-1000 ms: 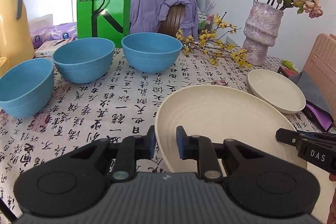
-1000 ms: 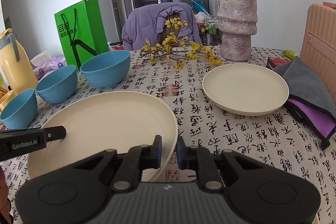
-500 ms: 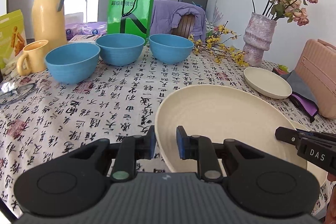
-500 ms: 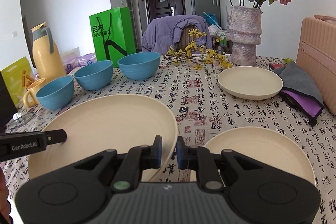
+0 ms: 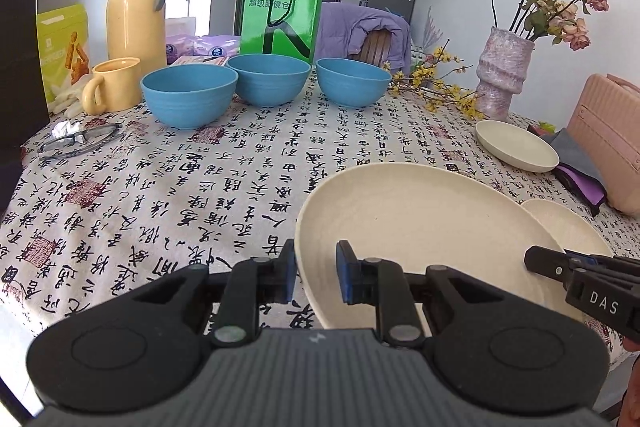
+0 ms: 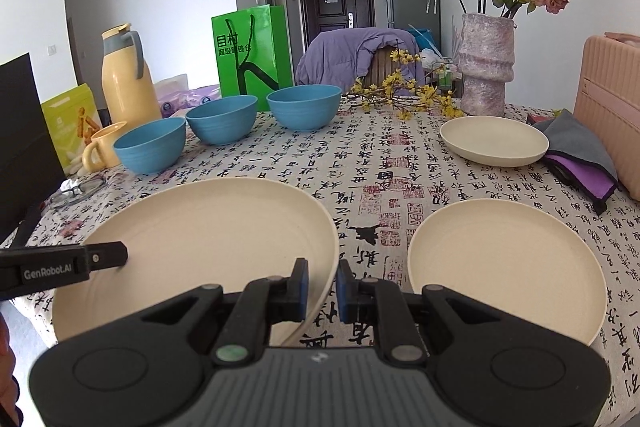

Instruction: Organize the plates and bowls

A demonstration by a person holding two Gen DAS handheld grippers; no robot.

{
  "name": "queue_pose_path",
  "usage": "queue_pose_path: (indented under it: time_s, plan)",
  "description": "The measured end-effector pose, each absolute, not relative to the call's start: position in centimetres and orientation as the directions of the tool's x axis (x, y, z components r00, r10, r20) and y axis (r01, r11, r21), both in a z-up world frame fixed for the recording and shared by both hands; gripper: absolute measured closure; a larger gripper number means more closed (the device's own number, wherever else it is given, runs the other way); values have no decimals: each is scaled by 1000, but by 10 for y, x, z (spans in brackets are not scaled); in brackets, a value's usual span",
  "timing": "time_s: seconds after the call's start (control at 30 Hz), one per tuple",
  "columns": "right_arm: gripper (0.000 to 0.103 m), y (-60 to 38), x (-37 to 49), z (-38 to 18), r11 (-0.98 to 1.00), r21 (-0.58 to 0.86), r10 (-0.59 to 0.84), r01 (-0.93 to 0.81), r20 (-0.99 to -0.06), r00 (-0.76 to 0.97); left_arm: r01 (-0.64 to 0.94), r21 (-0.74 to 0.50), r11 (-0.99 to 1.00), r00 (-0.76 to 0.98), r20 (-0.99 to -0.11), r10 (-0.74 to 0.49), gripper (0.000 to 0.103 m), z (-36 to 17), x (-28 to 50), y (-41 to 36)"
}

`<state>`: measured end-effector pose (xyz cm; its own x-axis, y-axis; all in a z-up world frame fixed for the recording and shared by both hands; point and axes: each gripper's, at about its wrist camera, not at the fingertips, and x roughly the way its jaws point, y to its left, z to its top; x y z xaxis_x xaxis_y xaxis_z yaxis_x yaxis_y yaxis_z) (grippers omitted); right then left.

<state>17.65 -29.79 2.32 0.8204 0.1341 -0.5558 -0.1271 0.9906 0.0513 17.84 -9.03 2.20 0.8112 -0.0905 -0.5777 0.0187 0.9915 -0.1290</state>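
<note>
The left gripper (image 5: 316, 277) and right gripper (image 6: 322, 291) are both clamping opposite rims of the large round cream plate (image 5: 420, 227), holding it above the calligraphy-print tablecloth (image 5: 200, 187).

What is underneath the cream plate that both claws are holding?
Under the held plate only patterned tablecloth shows around its edges; another cream plate lies beside it, not beneath. The patch directly under it is hidden.

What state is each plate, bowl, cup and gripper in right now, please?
large plate: lifted, gripped at both rims.
left gripper: shut on the plate's left rim.
right gripper: shut on its right rim.
near plate: flat, empty.
far plate: flat, empty.
blue bowls: upright, unstacked.
yellow mug: upright.
</note>
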Motion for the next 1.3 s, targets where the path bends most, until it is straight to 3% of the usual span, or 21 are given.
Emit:
queue_pose_path:
  time_s: [1.3]
  plan:
    - [89,-462,204,14,985,-34,-161,171,-555,816,282,-152,947,729,-608,-314,82,-12,246,-271]
